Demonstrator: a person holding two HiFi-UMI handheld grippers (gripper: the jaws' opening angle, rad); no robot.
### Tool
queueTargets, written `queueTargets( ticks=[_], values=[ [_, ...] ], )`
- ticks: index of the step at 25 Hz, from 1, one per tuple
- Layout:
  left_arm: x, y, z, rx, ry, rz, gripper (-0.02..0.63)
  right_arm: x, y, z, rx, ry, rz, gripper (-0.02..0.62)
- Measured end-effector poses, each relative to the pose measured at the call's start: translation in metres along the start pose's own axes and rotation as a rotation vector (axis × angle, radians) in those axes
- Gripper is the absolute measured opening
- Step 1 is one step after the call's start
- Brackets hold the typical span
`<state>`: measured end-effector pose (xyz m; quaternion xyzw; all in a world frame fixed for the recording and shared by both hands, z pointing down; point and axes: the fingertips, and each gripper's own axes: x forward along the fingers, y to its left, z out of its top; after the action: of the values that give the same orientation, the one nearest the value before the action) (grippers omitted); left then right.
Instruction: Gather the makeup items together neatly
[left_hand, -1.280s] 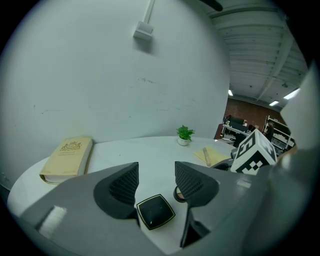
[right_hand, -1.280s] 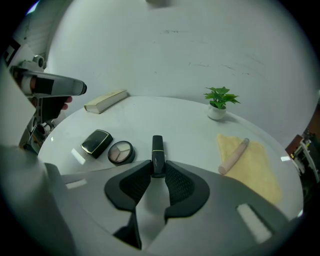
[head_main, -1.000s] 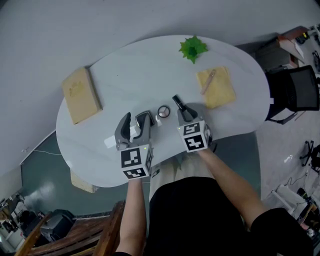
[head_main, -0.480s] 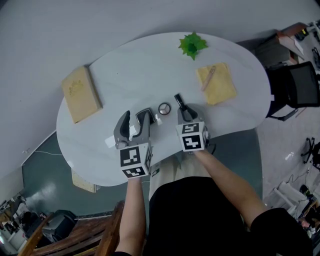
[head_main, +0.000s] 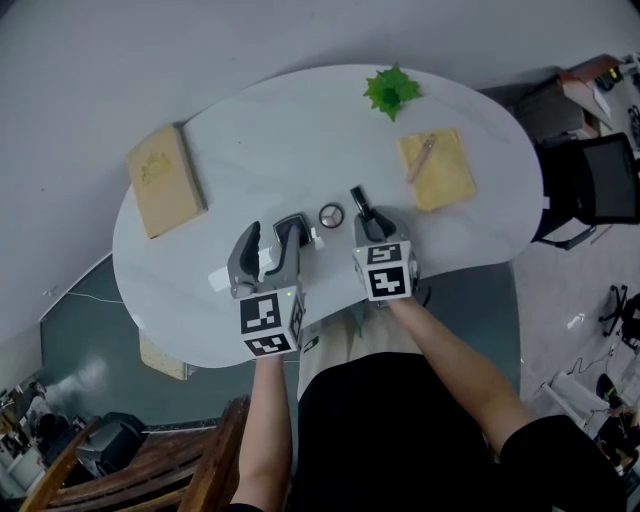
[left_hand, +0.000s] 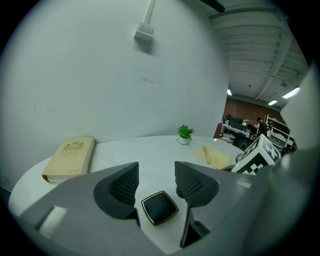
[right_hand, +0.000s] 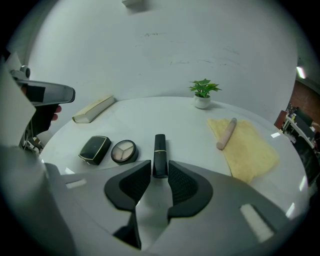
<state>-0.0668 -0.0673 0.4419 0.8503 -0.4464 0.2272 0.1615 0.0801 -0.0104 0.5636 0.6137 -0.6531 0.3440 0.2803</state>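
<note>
Head view: one white bench (head_main: 260, 130) holds one book (head_main: 165, 180), one potted plant (head_main: 390, 92) and one yellow cloth (head_main: 437, 170).

Left gripper view: the left gripper (left_hand: 156, 175) has its jaws apart, with one black square compact (left_hand: 160, 207) lying loose between them.

Right gripper view: the right gripper (right_hand: 159, 171) has its jaws closed on the near end of one lipstick (right_hand: 159, 152). One round eyeshadow pot (right_hand: 124, 151) sits just left of it.

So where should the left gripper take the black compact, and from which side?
Take the black compact across two opposite straight edges, from above. It lies flat and thin on the table, skewed between the left gripper's open jaws, so probably turn the wrist slightly first.
</note>
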Motion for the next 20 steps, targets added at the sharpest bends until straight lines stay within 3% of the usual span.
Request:
queueTargets(
  ticks=[11,20],
  values=[
    [-0.003,-0.004,0.004,0.004,-0.016,0.018,0.222,-0.012,-0.004,0.01,0.001,-0.029,0.02,0.101],
    [-0.005,-0.023,0.011,0.006,-0.024,0.029,0.222,-0.022,-0.041,0.028,0.02,-0.079,-0.005,0.101]
  ],
)
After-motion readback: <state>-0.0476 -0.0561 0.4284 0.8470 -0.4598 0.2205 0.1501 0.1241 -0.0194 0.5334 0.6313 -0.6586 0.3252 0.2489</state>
